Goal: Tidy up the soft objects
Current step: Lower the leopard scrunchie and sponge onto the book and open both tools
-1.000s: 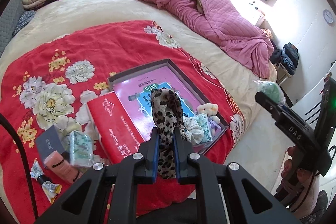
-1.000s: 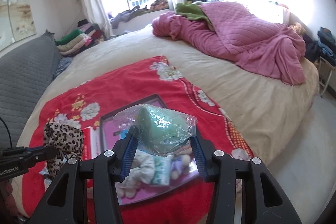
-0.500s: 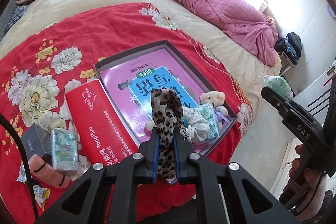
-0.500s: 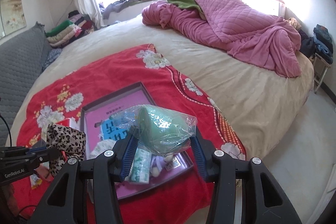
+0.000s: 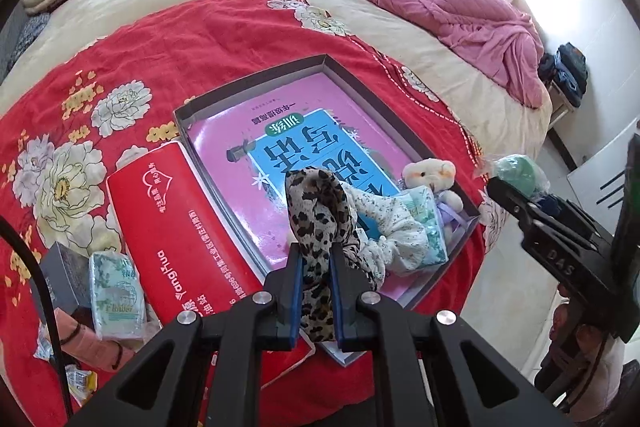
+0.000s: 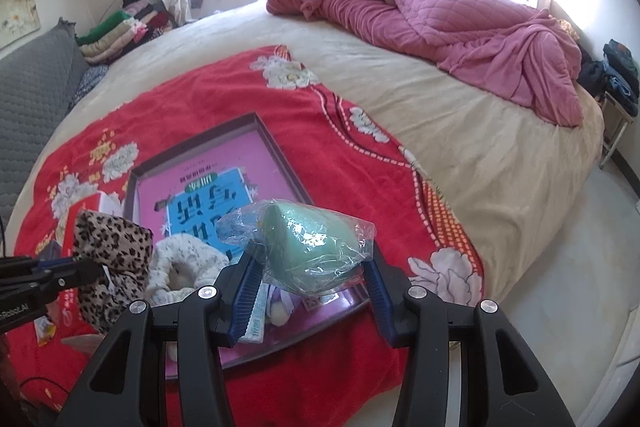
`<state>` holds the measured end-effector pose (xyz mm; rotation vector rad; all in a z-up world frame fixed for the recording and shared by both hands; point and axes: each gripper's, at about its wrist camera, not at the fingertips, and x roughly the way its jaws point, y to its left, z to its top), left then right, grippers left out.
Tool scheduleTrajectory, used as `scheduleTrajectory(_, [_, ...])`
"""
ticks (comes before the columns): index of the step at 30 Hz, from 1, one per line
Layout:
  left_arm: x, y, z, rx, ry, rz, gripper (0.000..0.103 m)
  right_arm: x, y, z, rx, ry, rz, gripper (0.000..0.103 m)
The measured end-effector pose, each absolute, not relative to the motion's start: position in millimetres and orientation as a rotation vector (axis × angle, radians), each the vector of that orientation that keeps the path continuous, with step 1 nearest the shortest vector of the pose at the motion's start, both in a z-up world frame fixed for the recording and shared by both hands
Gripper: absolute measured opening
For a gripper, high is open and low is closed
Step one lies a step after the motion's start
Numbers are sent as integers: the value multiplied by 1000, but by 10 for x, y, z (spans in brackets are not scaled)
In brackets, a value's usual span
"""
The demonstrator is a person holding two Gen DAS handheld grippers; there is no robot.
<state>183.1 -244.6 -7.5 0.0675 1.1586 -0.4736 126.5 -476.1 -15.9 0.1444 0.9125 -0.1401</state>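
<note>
Leopard-print cloth (image 5: 316,223) sits clamped in the left hand-held gripper (image 5: 314,291), above the tray (image 5: 248,83)

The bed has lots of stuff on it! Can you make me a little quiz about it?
1. True or false: the left gripper is shut on a leopard cloth.
2. What does the right gripper hold? A) a book B) a green thing in a clear bag C) a teddy
3. Fill in: the teddy lies inside the grey ____, on the pink book.

Key: 1 true; 2 B; 3 box.
</note>
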Motion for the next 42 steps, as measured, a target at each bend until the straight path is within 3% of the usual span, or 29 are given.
scheduleTrajectory(13, [1934, -2494, -232, 67, 1193, -465, 12, 1353, -4780, -611, 104, 1023, -167, 51])
scheduleTrajectory(26, [2016, -2538, -303, 82, 1207, -444, 13, 1421, -4703, -680, 85, 1033, -169, 51])
scheduleTrajectory(32, [2096, -2585, -355, 128, 1213, -397, 22, 1414, -4727, -700, 97, 1036, -172, 51])
scheduleTrajectory(38, [2087, -2566, -325, 105, 1214, -414, 52, 1403, -4686, -707, 71, 1037, -167, 53])
scheduleTrajectory(42, [2068, -2576, -286, 110, 1205, -422, 53, 1401, -4707, -693, 96, 1037, -165, 53])
